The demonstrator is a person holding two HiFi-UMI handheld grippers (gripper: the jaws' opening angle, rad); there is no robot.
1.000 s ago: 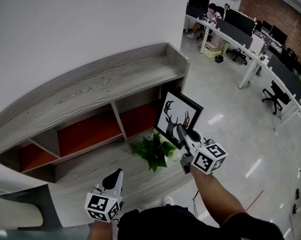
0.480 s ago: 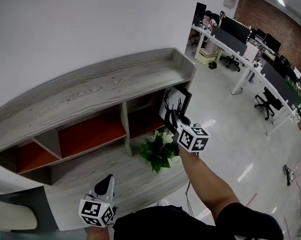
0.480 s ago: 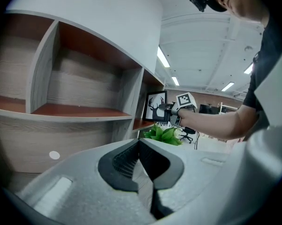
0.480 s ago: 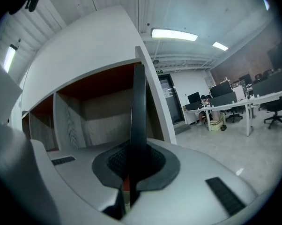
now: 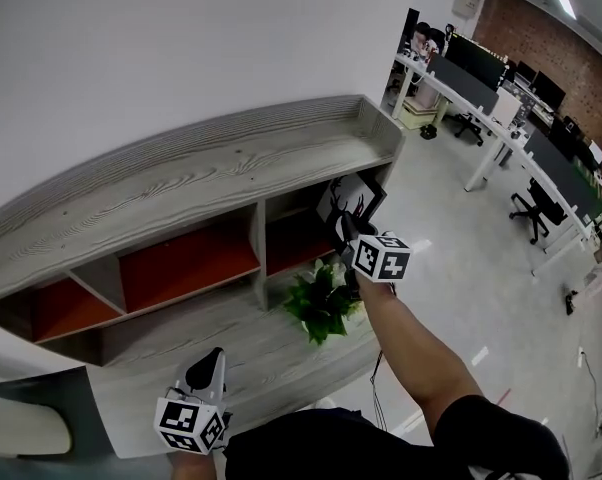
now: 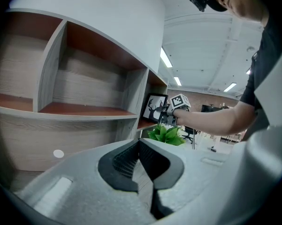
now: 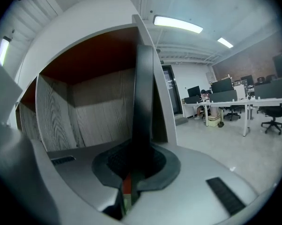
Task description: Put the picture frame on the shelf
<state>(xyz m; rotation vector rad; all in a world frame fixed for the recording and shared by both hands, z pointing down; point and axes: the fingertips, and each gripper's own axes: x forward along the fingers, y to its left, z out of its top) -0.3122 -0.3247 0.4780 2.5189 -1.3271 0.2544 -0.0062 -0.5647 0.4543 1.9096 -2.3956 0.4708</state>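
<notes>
The picture frame (image 5: 350,198), black with a deer print, stands upright at the mouth of the rightmost compartment of the grey wood shelf (image 5: 211,163). My right gripper (image 5: 351,232) is shut on its lower edge. In the right gripper view the frame (image 7: 143,97) runs edge-on between the jaws, with the compartment's red ceiling and wood back behind it. My left gripper (image 5: 210,364) hangs low over the shelf's bottom ledge, shut on nothing. The left gripper view shows the frame (image 6: 153,108) and the right gripper's marker cube (image 6: 179,101) far ahead.
A green potted plant (image 5: 324,303) sits on the bottom ledge just below the frame. The shelf's other red-backed compartments (image 5: 186,263) hold nothing. Office desks and chairs (image 5: 501,98) fill the floor to the right. A grey chair (image 5: 31,428) is at the lower left.
My right gripper has carried the frame up and back, from above the plant to the mouth of the right compartment. The left gripper has hardly moved.
</notes>
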